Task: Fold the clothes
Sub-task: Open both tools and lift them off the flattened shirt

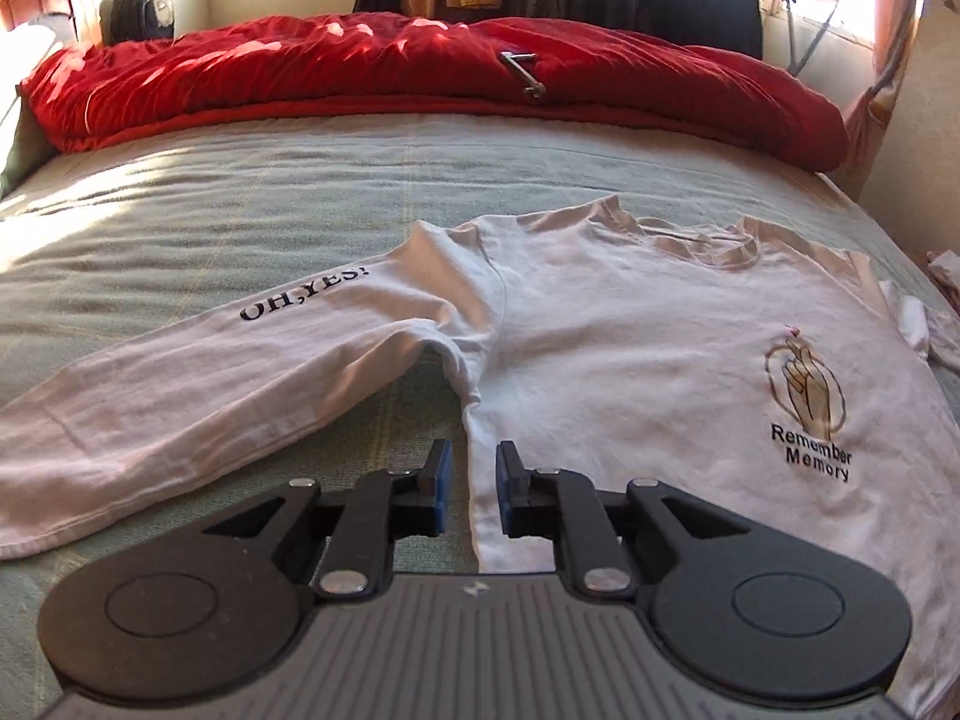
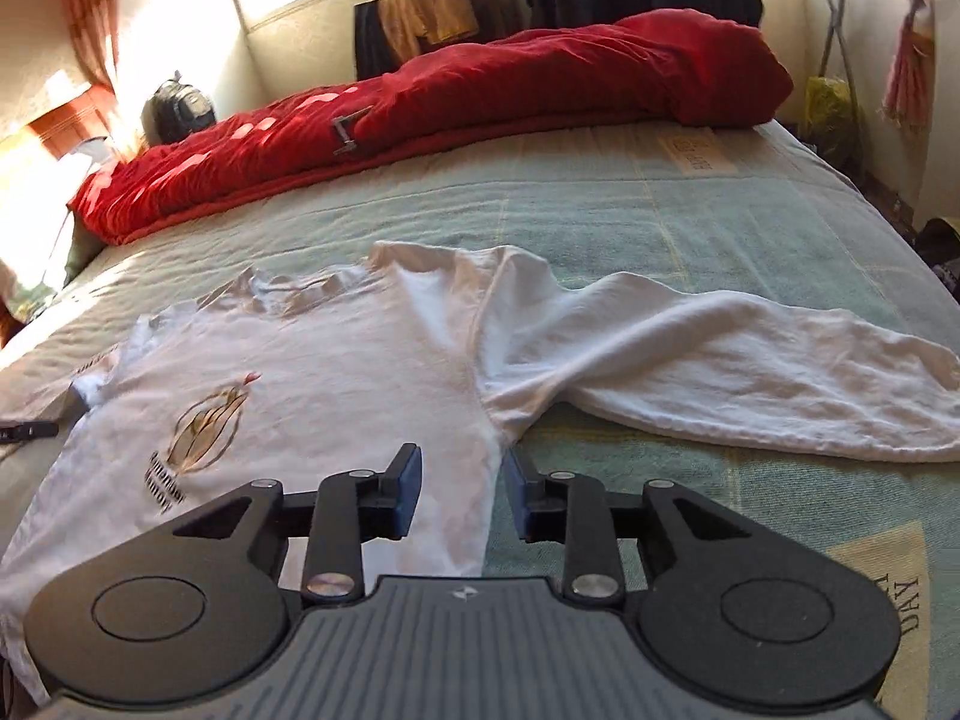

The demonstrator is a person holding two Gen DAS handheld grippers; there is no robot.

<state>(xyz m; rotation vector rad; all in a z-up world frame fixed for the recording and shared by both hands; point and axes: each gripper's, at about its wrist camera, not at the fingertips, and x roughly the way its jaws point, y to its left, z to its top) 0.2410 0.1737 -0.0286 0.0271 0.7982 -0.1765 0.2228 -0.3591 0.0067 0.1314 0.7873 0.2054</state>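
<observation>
Bed (image 1: 240, 192) fills both views, its pale green cover (image 2: 690, 228) spread flat and striped with sunlight on the left side. Along the far edge lies a bunched red duvet (image 1: 390, 78), with a small metal object (image 1: 523, 73) resting on top of it; what that object is cannot be made out from here. Beyond the bed, dark and mustard clothes (image 2: 432, 18) hang against the far wall, and a dark backpack (image 1: 137, 7) sits at the far left corner.

On the near half of the bed lies the white long-sleeved shirt (image 1: 630, 348), front up, collar toward the far side. One sleeve (image 1: 198, 384), printed with "OH,YES!", stretches out to the left in the left wrist view; the other sleeve (image 2: 720, 360) runs out to the right in the right wrist view, slightly rumpled. A chest print (image 1: 807, 390) of crossed fingers sits above the words "Remember Memory".

The left tool (image 1: 474, 480) hovers just near the shirt's left side seam below the armpit, its blue-padded fingers spread apart with nothing between them. The right tool (image 2: 462, 486) sits over the shirt's right side edge, likewise spread and holding nothing, one finger above the cloth and the other above the bed cover.
</observation>
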